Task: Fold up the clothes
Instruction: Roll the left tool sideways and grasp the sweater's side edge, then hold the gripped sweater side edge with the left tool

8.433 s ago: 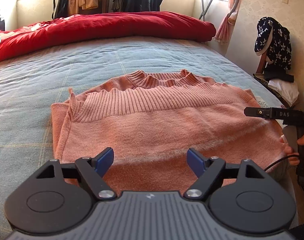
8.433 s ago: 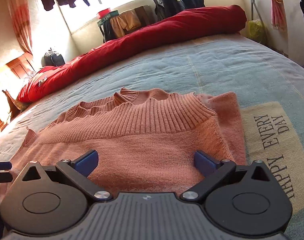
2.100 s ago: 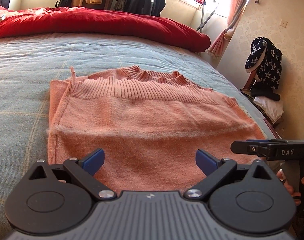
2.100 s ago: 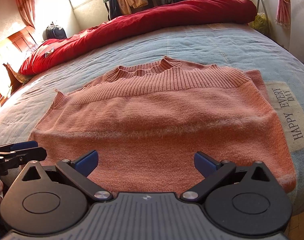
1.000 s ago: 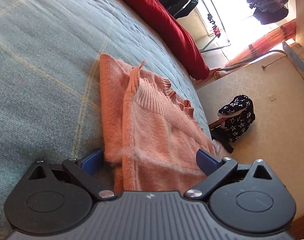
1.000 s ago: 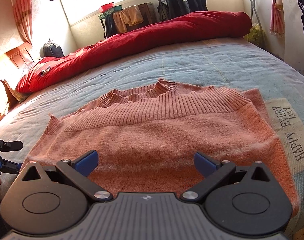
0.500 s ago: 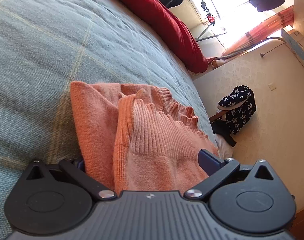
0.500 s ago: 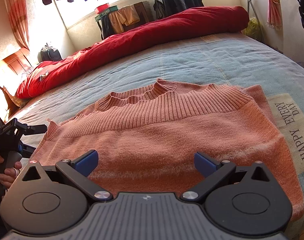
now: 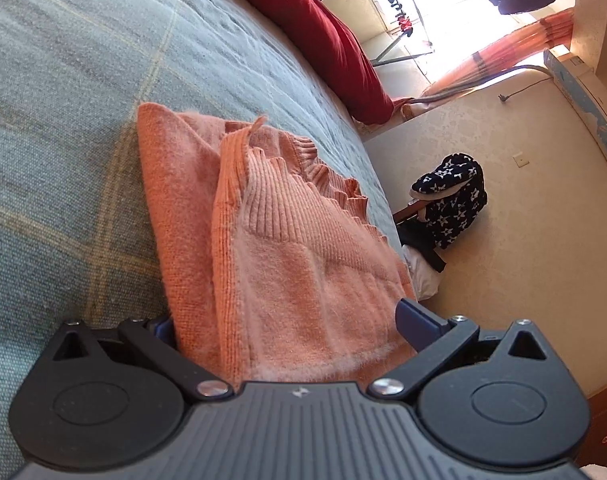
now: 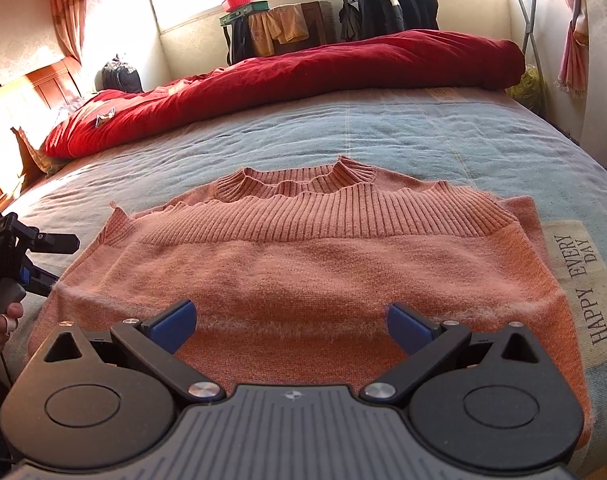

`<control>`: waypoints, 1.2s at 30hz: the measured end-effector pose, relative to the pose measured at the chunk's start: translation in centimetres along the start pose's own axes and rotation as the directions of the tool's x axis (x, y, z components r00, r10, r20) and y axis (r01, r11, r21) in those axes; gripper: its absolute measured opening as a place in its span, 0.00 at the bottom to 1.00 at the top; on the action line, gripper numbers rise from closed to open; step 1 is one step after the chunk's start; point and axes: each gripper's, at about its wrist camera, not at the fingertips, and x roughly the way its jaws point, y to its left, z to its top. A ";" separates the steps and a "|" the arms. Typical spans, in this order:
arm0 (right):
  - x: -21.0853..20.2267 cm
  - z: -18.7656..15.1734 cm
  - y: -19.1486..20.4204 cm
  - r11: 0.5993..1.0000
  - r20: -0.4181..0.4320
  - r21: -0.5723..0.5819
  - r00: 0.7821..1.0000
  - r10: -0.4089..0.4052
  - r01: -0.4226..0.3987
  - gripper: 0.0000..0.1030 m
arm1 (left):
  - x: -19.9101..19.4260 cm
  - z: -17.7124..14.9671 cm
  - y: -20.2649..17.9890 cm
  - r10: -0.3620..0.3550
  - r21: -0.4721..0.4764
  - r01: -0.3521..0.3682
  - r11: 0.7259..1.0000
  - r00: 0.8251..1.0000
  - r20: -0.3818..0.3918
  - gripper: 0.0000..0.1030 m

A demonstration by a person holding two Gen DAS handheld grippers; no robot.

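Left gripper (image 9: 287, 320) has swung to sweater (image 10: 303, 272) left edge at 9 o'clock; fingers spread, straddling edge. Right gripper (image 10: 291, 324) fingers spread above hem. Side fold judged imminent.

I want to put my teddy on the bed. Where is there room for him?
There is a wide bare strip of blanket between the pink sweater and the red quilt. A smaller patch lies right of the sweater, by the HAPPY EVERY DAY label. The near edge is crowded: the sweater and both grippers are there.
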 end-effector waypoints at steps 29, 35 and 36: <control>1.6 0.6 0.7 0.989 -0.228 0.126 0.968 0.106 -0.078 1.00 | 1.2 0.7 -1.1 -0.021 0.050 0.023 0.998 0.999 -0.038 0.99; 2.2 0.6 0.3 0.986 -0.222 0.139 0.967 0.125 -0.095 1.00 | 0.3 0.1 -0.4 -0.062 0.020 0.063 0.998 0.997 -0.050 0.99; 2.3 0.6 0.3 0.985 -0.222 0.141 0.967 0.127 -0.097 1.00 | 0.6 0.5 -0.3 -0.064 0.010 0.065 0.998 0.996 -0.057 0.99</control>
